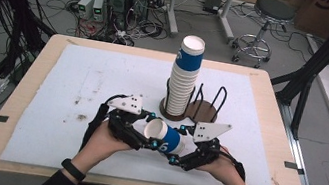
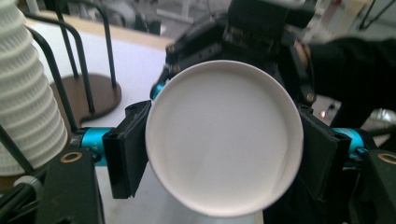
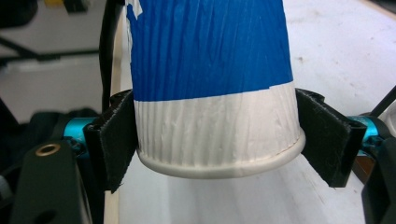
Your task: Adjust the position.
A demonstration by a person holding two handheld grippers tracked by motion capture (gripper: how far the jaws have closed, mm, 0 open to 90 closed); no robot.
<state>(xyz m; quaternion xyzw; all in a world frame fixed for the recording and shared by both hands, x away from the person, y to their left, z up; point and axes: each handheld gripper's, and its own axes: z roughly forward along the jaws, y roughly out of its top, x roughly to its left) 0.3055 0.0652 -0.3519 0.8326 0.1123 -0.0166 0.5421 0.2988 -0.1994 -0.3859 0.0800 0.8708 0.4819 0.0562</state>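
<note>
A: High view: a single paper cup (image 1: 165, 137), white with a blue band, is seen held on its side above the white mat (image 1: 78, 83), between the two tools and just in front of the cup rack (image 1: 202, 110).

B: How is it gripped?

A: The left tool (image 1: 146, 142) is closed on the cup; in the left gripper view the round white end of the cup (image 2: 224, 140) is framed by the two black pads (image 2: 128, 149), which are pressed against its sides. The right tool (image 1: 177, 156) is set around the same cup; in the right gripper view the ribbed white part near the rolled rim (image 3: 219, 135) is met by a pad (image 3: 114, 140) on each side.

B: So both tools are narrow?

A: Both are closed on the cup, neither fully shut, with the cup's body between the jaws.

B: And further out?

A: A tall stack of cups (image 1: 184, 78) is seen standing upright in the rack, just behind the held cup and apart from it. The rack's dark round base and black wire hoops are seen beside the stack. The mat is carried by a wooden bench (image 1: 274, 121). Both tools are held by the person's hands (image 1: 103, 143), which come in from the near edge.
</note>
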